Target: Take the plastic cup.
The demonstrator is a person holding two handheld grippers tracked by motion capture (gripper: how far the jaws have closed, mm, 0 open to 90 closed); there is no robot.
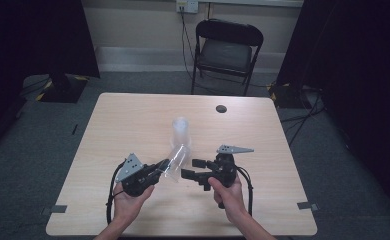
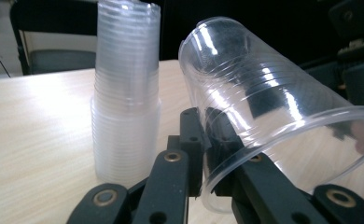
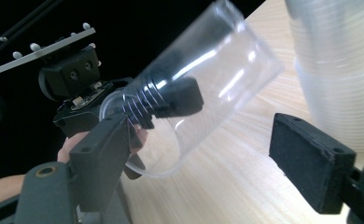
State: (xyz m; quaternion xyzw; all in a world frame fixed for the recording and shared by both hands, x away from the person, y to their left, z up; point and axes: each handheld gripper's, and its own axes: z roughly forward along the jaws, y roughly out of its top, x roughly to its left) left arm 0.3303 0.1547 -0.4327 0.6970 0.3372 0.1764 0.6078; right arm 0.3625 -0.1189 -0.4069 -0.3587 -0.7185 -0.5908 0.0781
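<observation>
Clear cup (image 2: 264, 107) in left claw (image 2: 208, 140)

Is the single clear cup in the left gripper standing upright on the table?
No: in the left gripper view the clear cup lies tilted on its side, its rim wall pinched by the left gripper, beside the upright cup stack.

On the pale wooden counter (image 1: 133, 120) a stack of clear plastic cups (image 1: 181, 131) stands upright near the middle. The left tongs (image 1: 159, 166) pinch the rim of a single clear cup (image 1: 175, 161), which is lifted and tilted so its base leans toward the stack, while the right tongs (image 1: 193, 168) sit just beside that cup with their jaws apart and nothing between them. Beyond the counter a black folding chair (image 1: 226, 50) faces it, and a dark round hole (image 1: 221, 108) marks the far edge.
</observation>
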